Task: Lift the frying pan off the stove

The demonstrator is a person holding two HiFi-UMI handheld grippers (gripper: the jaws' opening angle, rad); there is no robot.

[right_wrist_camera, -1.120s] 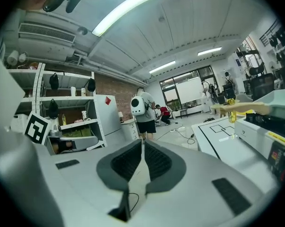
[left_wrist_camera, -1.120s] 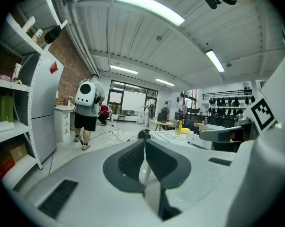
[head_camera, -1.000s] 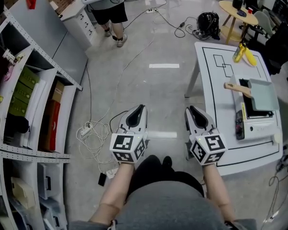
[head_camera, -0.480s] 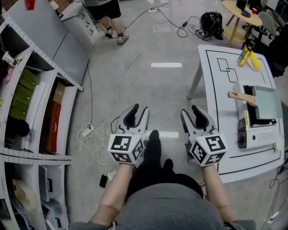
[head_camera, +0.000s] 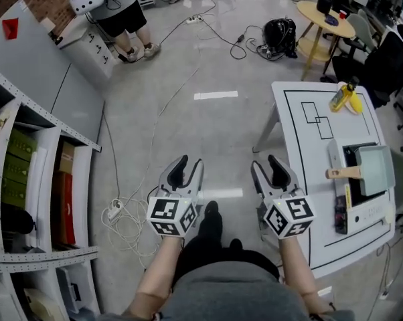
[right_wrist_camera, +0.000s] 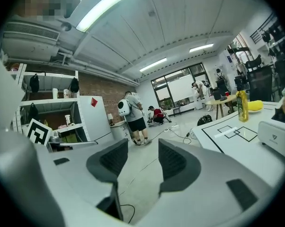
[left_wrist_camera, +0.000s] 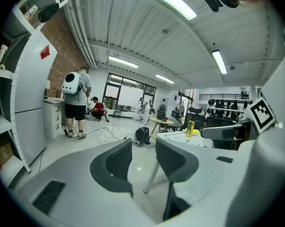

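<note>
A square grey frying pan (head_camera: 375,169) with a wooden handle (head_camera: 340,173) sits on a white portable stove (head_camera: 359,210), on the white table (head_camera: 302,132) at the right of the head view. Both grippers hang over the floor in front of my legs, well left of the table. The jaws of my left gripper (head_camera: 187,165) (left_wrist_camera: 143,145) are opening and hold nothing. My right gripper (head_camera: 268,165) (right_wrist_camera: 142,148) is opening too, also with nothing between its jaws. In the right gripper view the stove (right_wrist_camera: 277,134) shows at the far right edge.
A metal shelving rack (head_camera: 34,179) lines the left side. Cables and a power strip (head_camera: 118,209) lie on the floor. A yellow bottle (head_camera: 342,97) stands at the table's far end. A person with a white backpack (head_camera: 108,5), a black bag (head_camera: 280,33) and a round table (head_camera: 325,19) are farther off.
Both grippers' jaws have gone from shut to open. The head view has shifted, so the table now sits lower and farther right.
</note>
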